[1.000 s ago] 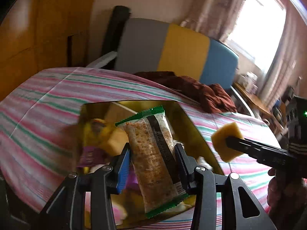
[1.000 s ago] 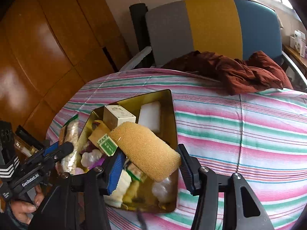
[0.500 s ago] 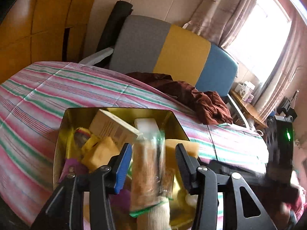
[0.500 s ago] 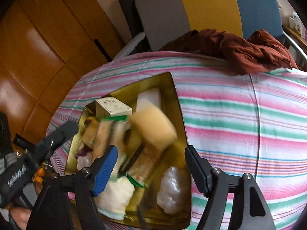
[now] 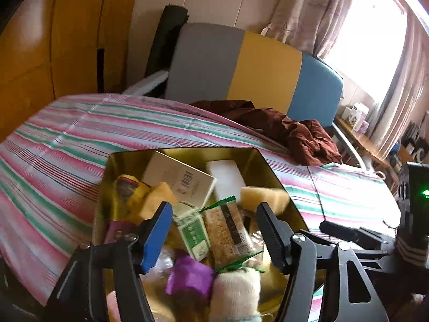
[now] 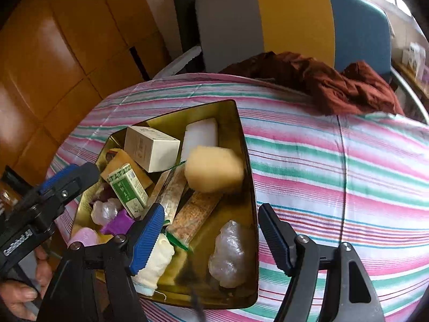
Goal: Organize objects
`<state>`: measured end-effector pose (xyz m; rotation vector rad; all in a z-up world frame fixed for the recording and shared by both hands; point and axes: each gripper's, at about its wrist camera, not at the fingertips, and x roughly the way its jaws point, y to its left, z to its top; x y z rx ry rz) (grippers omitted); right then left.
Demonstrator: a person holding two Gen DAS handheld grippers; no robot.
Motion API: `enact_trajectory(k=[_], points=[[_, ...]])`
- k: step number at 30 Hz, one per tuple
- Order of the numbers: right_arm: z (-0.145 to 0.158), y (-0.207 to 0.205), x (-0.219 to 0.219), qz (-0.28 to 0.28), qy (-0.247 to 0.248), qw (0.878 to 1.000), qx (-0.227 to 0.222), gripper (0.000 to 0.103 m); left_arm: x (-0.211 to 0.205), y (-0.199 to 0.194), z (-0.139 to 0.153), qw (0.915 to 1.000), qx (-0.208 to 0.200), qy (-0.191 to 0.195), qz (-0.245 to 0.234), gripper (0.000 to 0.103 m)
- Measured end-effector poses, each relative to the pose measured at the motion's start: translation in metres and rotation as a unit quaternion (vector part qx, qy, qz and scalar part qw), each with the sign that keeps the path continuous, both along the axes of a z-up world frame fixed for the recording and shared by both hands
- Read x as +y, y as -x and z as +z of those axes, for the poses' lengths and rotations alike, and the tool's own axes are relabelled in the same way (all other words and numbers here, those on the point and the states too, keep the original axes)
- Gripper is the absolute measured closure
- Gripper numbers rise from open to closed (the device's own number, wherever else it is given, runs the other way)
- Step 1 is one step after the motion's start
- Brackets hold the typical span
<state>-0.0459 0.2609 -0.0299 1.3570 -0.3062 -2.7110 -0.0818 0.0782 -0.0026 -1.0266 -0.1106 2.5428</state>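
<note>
A: Sponge (image 6: 214, 169) and snack bar (image 5: 228, 230) are both out of your jaws now; a second ago your right gripper (image 6: 211, 237) pinched the sponge and your left gripper (image 5: 214, 230) clamped the bar

B: Where did they land?

A: Inside the gold tin (image 6: 242, 139). The sponge sits at about 1 o'clock among the contents, against the right wall; the bar lies at the centre, beside the green carton (image 6: 128, 187). Your jaws on both sides have just been opening and stand apart, nothing pressed between them

B: So what does that mean for the job?

A: Judging by this, two more items are stowed and both tools are free

B: And the surroundings?

A: The tin rests on a pink-and-green striped cloth (image 6: 335, 166). At 12 o'clock beyond it a dark red garment (image 6: 335, 86) lies near a grey, yellow and blue chair (image 6: 292, 18); a wooden cabinet (image 6: 53, 61) stands at 10 o'clock
</note>
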Motion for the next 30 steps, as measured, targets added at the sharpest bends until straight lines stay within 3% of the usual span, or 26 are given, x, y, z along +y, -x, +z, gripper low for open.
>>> enact_trajectory(k=[7, 12, 18, 30], points=[[0.008, -0.013, -0.016, 0.005, -0.051, 0.998, 0.023, 0.029, -0.007, -0.023, 0.008, 0.9994, 0.023, 0.022, 0.014, 0.026], [0.01, -0.025, -0.019, -0.004, -0.071, 0.997, 0.036, 0.029, -0.009, -0.039, 0.009, 0.9979, 0.03, 0.044, 0.036, 0.011], [0.009, -0.041, -0.019, -0.022, -0.085, 0.995, 0.044, 0.029, -0.009, -0.055, 0.003, 0.9956, 0.028, 0.071, 0.055, 0.0], [0.003, -0.058, -0.016, -0.049, -0.099, 0.993, 0.052, 0.029, -0.007, -0.073, 0.003, 0.9887, 0.036, 0.097, 0.108, 0.0]])
